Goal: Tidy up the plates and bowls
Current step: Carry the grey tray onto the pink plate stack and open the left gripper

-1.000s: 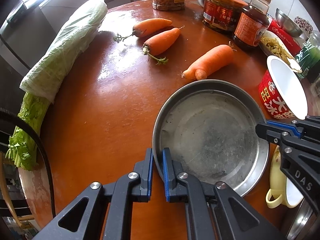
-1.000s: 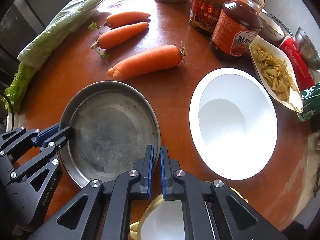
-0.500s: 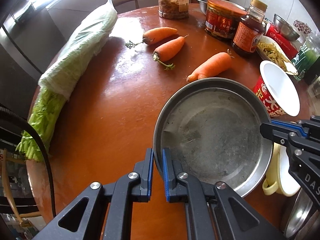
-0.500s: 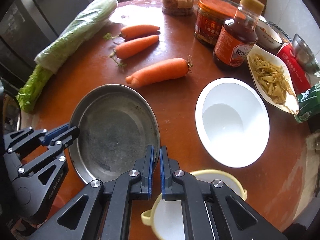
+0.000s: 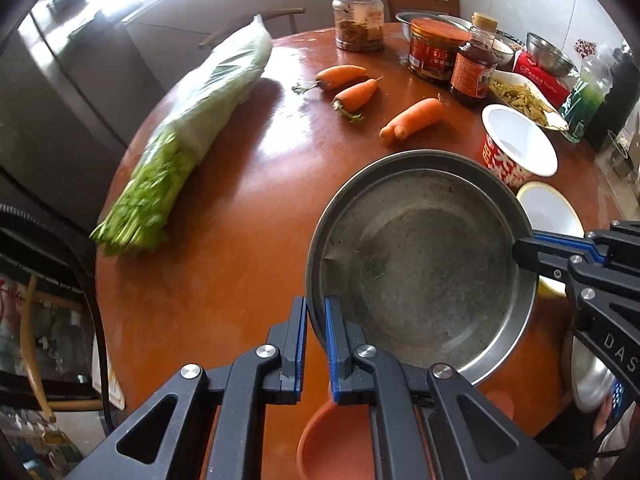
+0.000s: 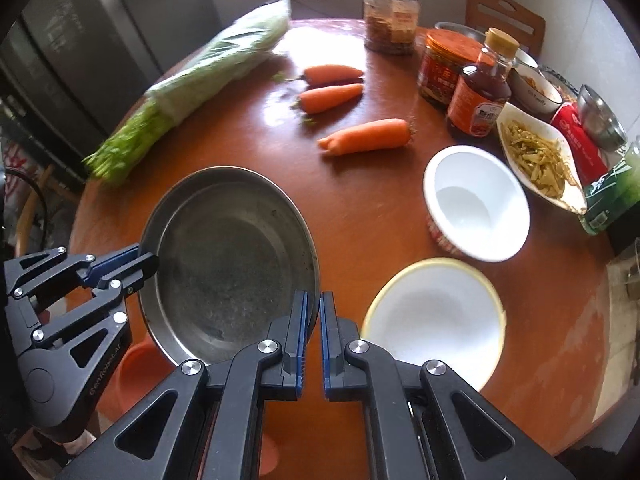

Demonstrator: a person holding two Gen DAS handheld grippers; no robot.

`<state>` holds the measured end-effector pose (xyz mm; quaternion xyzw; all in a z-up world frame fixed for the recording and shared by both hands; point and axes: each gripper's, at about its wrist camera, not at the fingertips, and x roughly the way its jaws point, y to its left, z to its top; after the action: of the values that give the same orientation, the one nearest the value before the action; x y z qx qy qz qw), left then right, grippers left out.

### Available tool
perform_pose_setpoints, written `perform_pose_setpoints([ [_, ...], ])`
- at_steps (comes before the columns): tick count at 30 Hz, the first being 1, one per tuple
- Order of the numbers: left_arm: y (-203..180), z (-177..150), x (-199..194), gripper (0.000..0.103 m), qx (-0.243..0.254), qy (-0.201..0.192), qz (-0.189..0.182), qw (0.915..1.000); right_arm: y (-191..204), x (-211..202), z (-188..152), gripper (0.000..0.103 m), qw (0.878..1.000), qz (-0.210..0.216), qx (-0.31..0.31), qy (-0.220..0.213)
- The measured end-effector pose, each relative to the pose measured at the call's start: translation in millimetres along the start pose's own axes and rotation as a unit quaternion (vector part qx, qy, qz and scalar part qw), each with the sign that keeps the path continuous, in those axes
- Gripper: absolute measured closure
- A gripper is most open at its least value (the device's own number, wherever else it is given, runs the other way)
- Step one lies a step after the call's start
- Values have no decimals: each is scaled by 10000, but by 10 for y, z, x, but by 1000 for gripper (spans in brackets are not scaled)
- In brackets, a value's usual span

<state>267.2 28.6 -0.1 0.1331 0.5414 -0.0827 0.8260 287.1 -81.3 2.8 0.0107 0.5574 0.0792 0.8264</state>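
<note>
Gripping the steel plate (image 5: 424, 264) from opposite sides, the left gripper (image 5: 316, 344) and the right gripper (image 6: 313, 336) each have their jaws clenched on its rim. From the left wrist view the left jaws pinch the near-left edge, while the right gripper's black and blue fingers clamp the edge at the far right. The plate hangs clear above the round brown surface (image 5: 248, 216), slightly tilted, and is bare inside apart from dull scuff marks.

Below the plate's near edge an orange bowl (image 5: 332, 444) shows. Just beside the plate, on its right in the right wrist view, sits a white bowl with a yellow rim (image 6: 434, 318), and beyond that a red-sided paper bowl with a white inside (image 6: 476, 202).

Further back on the surface lie 3 carrots (image 6: 366, 136), well apart from the plate. A bagged bunch of leafy greens (image 5: 200, 128) stretches along the left edge. Behind the carrots stand a clear jar (image 5: 359, 20), a red-lidded jar (image 5: 434, 50) and a brown sauce bottle (image 5: 474, 64), with a white dish of pickled vegetables (image 6: 540, 156) to the right.
</note>
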Motion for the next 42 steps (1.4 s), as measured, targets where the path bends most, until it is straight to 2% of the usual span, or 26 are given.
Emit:
perform_pose_setpoints([
  [5,50,-396,-218,94,-53,-100,77,9999,197,-91,-321,97,9998,145,-168,-7],
  [9,37,-686,-341,94,-94,-141,157,9997,341,-125,-588,97,9992,97,-376,48],
  [18,28,-1178,-305,94,-284,-8,179,9994,559,-124,-1042,96,9973,57,-723,137],
  [23,86,-1254,-241,94,-401,88,52,9991,610,-28,-1091,96,9968,96,-752,262],
  [42,22,-1213,-108,94,-191,248,106,9995,643,210,-1031,96,9946,-167,-887,506],
])
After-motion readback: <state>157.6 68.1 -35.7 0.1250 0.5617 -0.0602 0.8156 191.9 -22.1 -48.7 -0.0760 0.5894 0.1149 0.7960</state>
